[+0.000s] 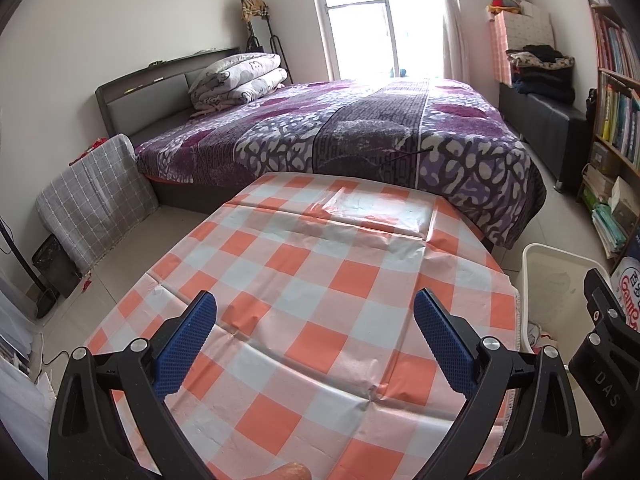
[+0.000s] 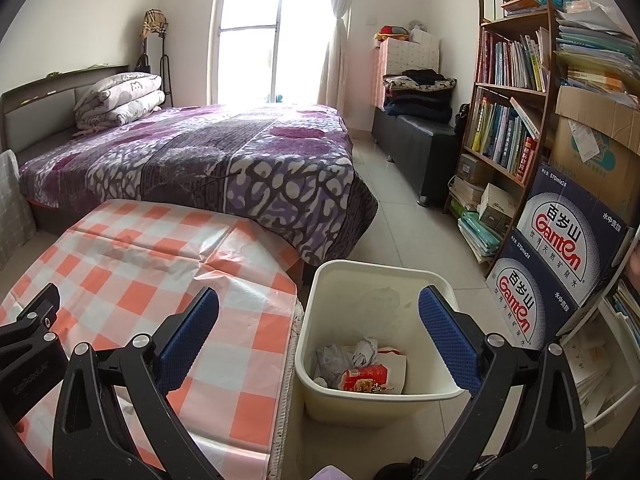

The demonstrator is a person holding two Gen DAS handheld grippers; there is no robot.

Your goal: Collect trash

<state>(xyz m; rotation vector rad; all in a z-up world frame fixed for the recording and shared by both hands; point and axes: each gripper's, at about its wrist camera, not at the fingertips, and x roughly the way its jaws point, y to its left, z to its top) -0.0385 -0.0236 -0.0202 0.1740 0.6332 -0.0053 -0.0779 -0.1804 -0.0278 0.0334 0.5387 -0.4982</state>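
A cream plastic trash bin (image 2: 348, 280) stands on the floor to the right of the table; it also shows in the left wrist view (image 1: 560, 260). Inside lie a red snack packet (image 2: 366, 378), crumpled white paper (image 2: 366, 350) and a clear wrapper (image 2: 330, 360). My right gripper (image 2: 318, 308) is open and empty, held above the bin's left rim and the table edge. My left gripper (image 1: 316, 312) is open and empty over the orange-and-white checked tablecloth (image 1: 304, 280). An orange-brown object (image 1: 290, 472) peeks in at the bottom edge of the left wrist view.
A bed with a purple cover (image 2: 200, 152) stands behind the table. A bookshelf (image 2: 508, 92) and stacked water cartons (image 2: 560, 240) are on the right. A grey checked cushion (image 1: 96, 204) leans by the bed. Tiled floor (image 2: 412, 232) runs between bed and shelf.
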